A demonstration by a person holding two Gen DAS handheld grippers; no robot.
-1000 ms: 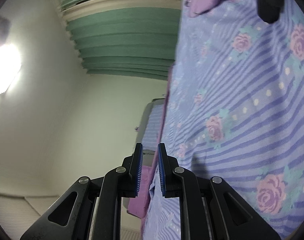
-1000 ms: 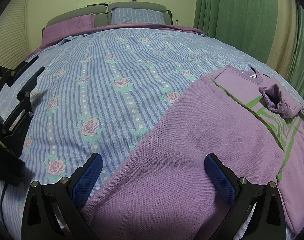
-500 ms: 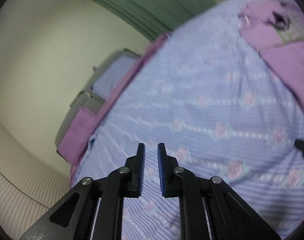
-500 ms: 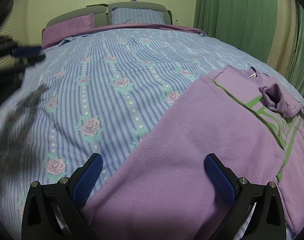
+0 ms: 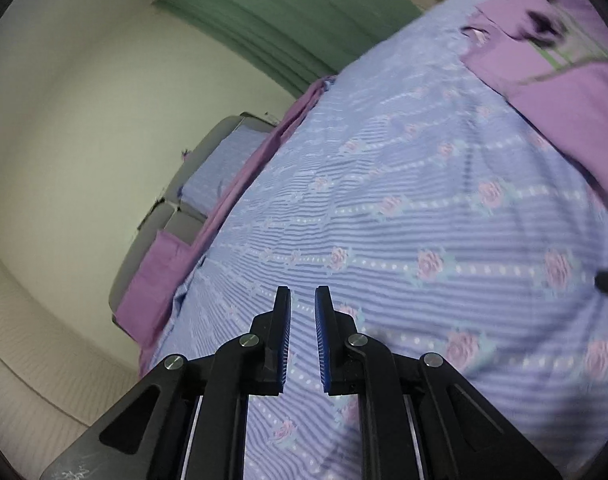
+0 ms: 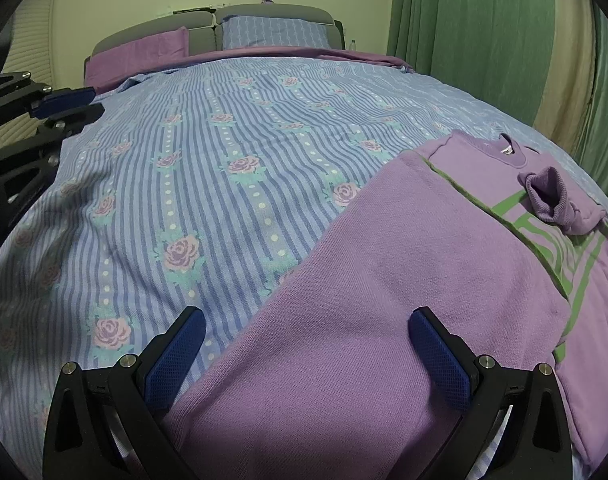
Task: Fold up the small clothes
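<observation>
A purple sweater (image 6: 384, 280) with green stripes lies flat on the bed's near right side, one side folded over the chest and a sleeve cuff (image 6: 548, 196) resting on top. My right gripper (image 6: 306, 316) hovers just above its near part, open wide, one finger over the bedspread and the other over the sweater, gripping nothing. My left gripper (image 5: 302, 292) is shut and empty, raised over the bed's left side and tilted. The right wrist view shows it at the far left (image 6: 63, 104). In the left wrist view the sweater (image 5: 564, 92) is blurred at the upper right.
The bedspread (image 6: 223, 140) is blue-striped with pink roses and fills most of the bed. A purple pillow (image 6: 143, 48) and a blue pillow (image 6: 275, 32) lean on the grey headboard. Green curtains (image 6: 464, 20) hang along the right side, and a ribbed wall (image 6: 27, 48) stands at the left.
My left gripper has risen from low at the bed's left edge and rolled, staying shut. The right gripper and the sweater have not moved.
</observation>
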